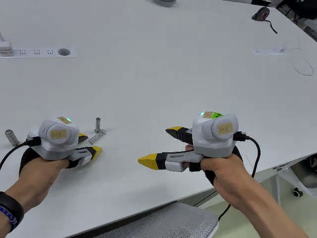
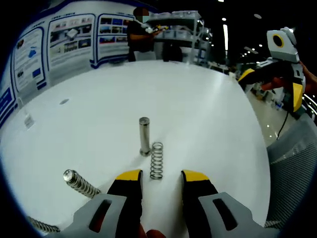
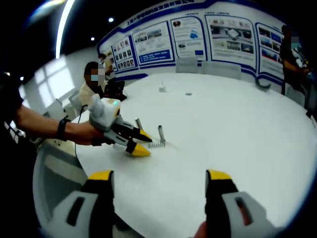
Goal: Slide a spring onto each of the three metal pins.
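One loose spring [image 2: 157, 158] lies on the white surface [image 2: 208, 114], just beside the foot of an upright bare pin [image 2: 144, 135]. Left gripper [image 2: 162, 174]: jaws part-open and empty, tips flanking the spring's near end; contact unclear. Judgement: pinch lightly across the coils near one end so the bore stays round, lift, tip upright, line up over the pin top. Right gripper [image 3: 161, 174]: jaws wide apart, empty, well apart from the spring.
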A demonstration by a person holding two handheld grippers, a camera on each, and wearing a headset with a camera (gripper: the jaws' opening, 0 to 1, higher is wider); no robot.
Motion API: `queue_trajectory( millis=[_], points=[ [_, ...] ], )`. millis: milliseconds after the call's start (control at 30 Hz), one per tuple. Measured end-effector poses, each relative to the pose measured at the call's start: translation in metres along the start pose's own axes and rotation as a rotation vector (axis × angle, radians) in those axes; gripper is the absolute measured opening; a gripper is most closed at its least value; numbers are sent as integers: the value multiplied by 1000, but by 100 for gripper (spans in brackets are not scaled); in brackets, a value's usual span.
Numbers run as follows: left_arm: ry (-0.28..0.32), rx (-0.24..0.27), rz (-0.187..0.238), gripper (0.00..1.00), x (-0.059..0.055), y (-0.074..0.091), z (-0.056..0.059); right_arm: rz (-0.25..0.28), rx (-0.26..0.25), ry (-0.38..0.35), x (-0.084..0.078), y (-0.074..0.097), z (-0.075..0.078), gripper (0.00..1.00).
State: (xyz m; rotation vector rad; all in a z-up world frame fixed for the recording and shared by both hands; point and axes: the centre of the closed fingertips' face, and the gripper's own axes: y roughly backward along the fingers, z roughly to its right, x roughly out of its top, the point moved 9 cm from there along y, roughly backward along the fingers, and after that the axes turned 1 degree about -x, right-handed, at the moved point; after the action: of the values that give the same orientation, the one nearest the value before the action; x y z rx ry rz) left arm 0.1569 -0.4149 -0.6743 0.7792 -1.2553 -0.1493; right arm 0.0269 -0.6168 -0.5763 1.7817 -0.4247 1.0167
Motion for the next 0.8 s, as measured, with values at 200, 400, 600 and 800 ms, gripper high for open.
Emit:
queue_trajectory(
  millis=[200,400,600,800],
  points=[
    [-47,41,2,19,2,-4,2,-4,0,-1,-3,-1,3,76],
    [-34,62,10,11,2,-1,2,-12,8,-6,-6,-5,-1,76],
    [-25,49,2,11,-1,6,6,-21,11,-8,-10,-7,-4,76],
    [-17,35,-11,10,-5,14,9,-23,9,-18,-13,-6,-6,76]
  ],
)
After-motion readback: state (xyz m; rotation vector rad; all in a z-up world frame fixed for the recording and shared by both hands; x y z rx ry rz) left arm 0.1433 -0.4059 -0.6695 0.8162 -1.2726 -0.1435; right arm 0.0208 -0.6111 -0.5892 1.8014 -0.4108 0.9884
